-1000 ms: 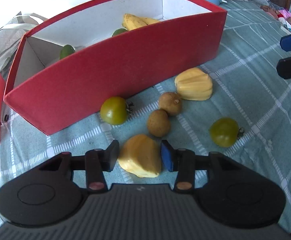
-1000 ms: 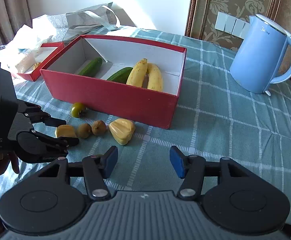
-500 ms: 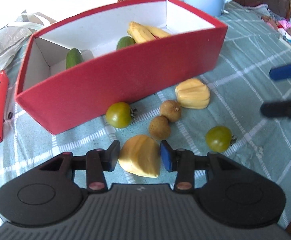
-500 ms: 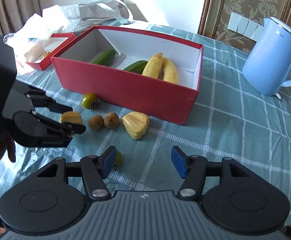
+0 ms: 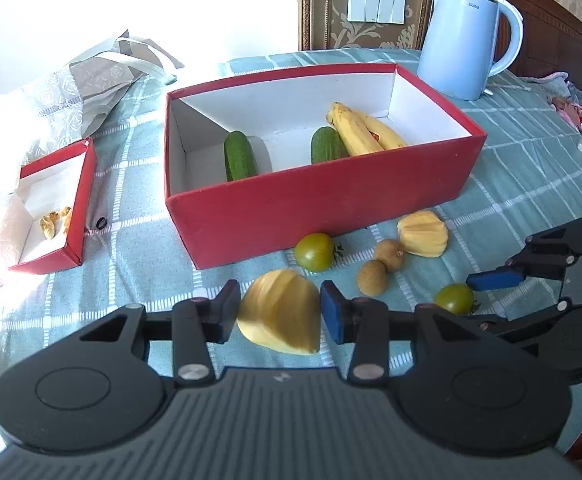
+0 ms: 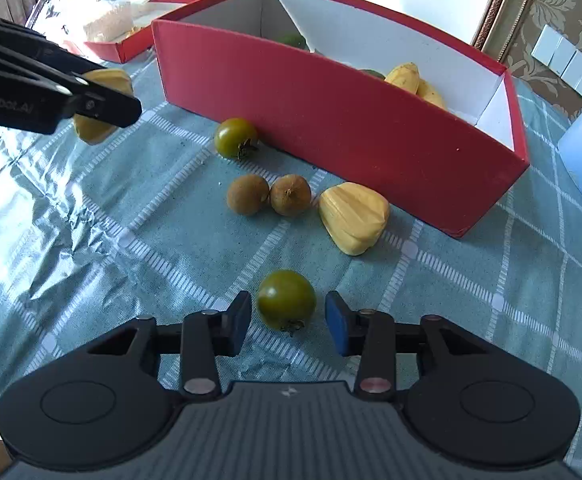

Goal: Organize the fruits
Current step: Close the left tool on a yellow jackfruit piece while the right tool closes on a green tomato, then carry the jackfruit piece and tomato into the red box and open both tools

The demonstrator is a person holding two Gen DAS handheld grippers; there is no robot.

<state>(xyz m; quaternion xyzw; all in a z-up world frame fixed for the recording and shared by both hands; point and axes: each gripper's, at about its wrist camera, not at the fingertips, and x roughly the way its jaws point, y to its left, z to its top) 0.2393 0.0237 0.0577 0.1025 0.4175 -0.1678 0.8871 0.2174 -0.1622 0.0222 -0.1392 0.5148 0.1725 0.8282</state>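
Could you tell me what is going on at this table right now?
A person is sorting fruit into the red box, which already holds cucumbers and bananas. The left gripper holds a yellow jackfruit piece clear of the cloth. The right gripper has been closing around a green tomato, with gaps still showing beside it.

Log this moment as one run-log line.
left gripper: shut on yellow fruit piece, lifted | right gripper: jaws just closing around green tomato, gaps remain | red box: bananas, cucumbers
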